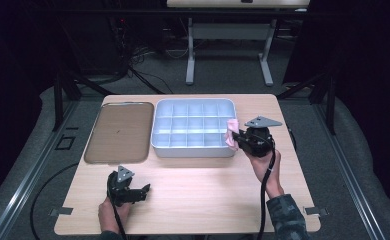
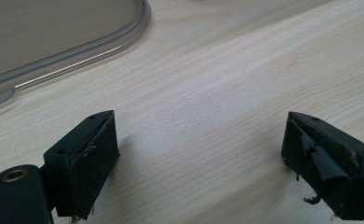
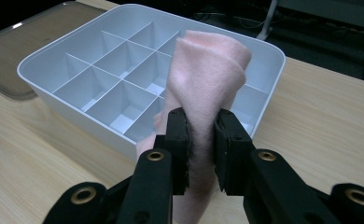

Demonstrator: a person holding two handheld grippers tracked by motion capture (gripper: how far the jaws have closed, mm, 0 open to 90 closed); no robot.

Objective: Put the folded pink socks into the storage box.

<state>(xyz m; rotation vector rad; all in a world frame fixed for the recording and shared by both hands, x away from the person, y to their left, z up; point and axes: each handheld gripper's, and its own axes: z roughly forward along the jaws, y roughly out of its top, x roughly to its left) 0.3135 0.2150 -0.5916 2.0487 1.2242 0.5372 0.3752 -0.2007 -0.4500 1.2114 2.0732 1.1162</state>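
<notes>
Pink cloth [image 3: 208,74], soft, loosely folded

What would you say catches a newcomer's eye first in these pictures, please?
The pink cloth stands out most: the right tool pinches it at the right end of the white divided box, whose compartments look empty. Left of the box, a clear lid lies flat on the wooden table. Near the front edge, the left tool rests with its jaws wide apart over bare wood.
</notes>
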